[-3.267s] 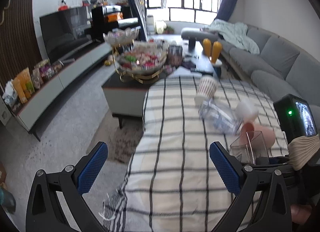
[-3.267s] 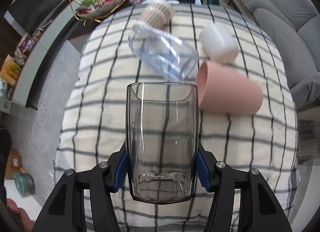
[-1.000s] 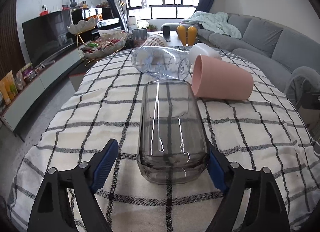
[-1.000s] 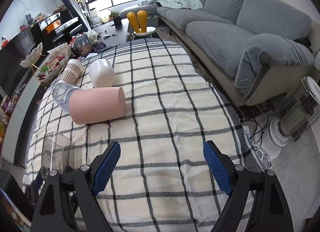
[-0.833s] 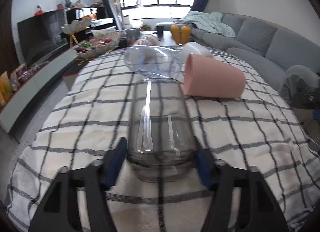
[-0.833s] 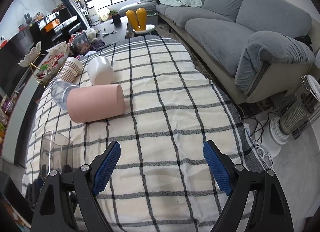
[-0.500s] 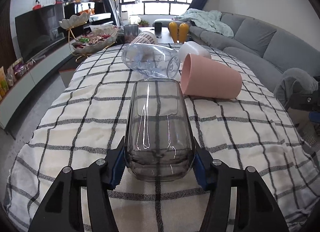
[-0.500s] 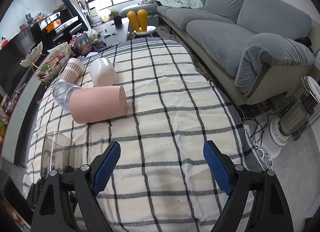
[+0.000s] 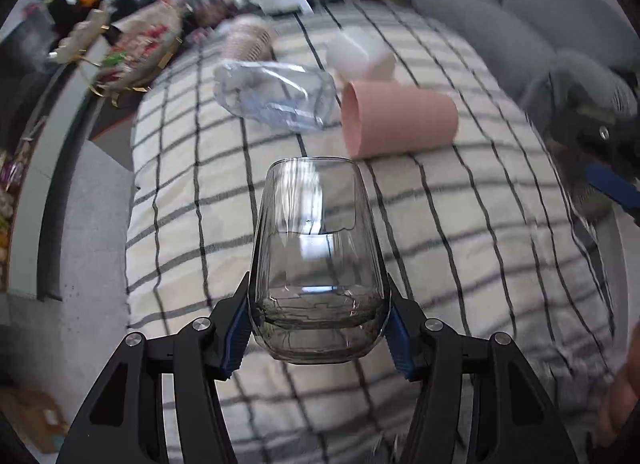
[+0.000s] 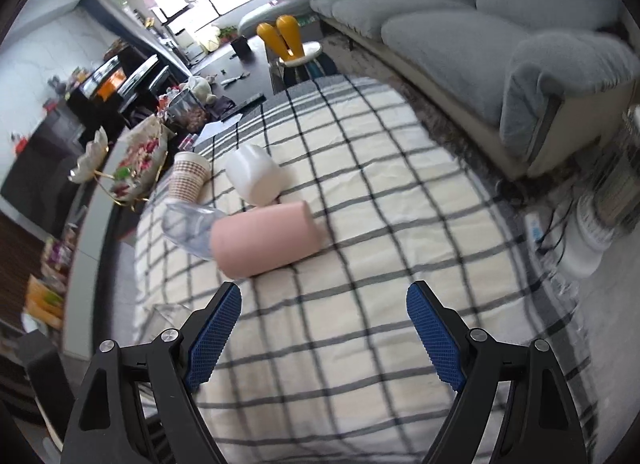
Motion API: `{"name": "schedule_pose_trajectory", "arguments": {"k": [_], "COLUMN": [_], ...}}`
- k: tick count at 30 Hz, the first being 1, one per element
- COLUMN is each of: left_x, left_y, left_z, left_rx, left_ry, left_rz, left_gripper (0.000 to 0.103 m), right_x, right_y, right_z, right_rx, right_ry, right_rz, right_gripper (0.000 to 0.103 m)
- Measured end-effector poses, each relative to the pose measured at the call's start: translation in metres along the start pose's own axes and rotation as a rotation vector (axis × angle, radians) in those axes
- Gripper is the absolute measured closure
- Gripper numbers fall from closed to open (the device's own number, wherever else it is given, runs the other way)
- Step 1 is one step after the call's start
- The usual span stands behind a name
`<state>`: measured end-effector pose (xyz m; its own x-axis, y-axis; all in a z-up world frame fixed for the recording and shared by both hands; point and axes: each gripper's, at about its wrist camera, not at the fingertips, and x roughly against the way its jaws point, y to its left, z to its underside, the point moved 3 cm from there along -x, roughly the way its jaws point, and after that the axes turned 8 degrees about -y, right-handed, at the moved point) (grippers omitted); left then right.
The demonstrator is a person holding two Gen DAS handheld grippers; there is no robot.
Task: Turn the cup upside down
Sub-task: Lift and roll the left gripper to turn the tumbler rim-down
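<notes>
So, left wrist view first: the left gripper (image 9: 318, 328) is clamped on the clear glass cup (image 9: 318, 264), blue pads (image 9: 236, 330) pinching its thick base, rim pointing away over the checked tablecloth (image 9: 460, 248). Beyond it a pink cup (image 9: 400, 119), a clear plastic bottle (image 9: 276, 93) and a white cup (image 9: 358, 53) lie on their sides. Glass looks heavy, rigid, slick and breakable, so I'd say gripping low on the base is sensible but could slip during the turn.

Right wrist view: the right gripper (image 10: 324, 324) is wide open and holds nothing, hovering over the cloth. The glass barely peeks in at the lower left edge.
</notes>
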<state>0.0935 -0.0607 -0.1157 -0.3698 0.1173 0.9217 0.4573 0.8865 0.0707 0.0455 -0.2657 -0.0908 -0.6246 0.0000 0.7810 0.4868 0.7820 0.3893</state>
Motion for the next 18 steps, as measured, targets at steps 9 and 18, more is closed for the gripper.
{"name": "schedule_pose_trajectory", "arguments": {"k": [9, 18], "left_x": [-0.031, -0.077], "left_y": [0.006, -0.002], "left_z": [-0.022, -0.032], "left_rx": [0.051, 0.043], "left_ry": [0.429, 0.691], "left_rz": [0.101, 0.110], "left_gripper": [0.046, 0.046], "right_x": [-0.030, -0.071], "right_y": [-0.004, -0.018], "right_z": [-0.016, -0.029], "right_rx": [-0.155, -0.237], "right_ry": [0.156, 0.245], "right_rz": [-0.054, -0.036], "right_gripper": [0.018, 0.018]}}
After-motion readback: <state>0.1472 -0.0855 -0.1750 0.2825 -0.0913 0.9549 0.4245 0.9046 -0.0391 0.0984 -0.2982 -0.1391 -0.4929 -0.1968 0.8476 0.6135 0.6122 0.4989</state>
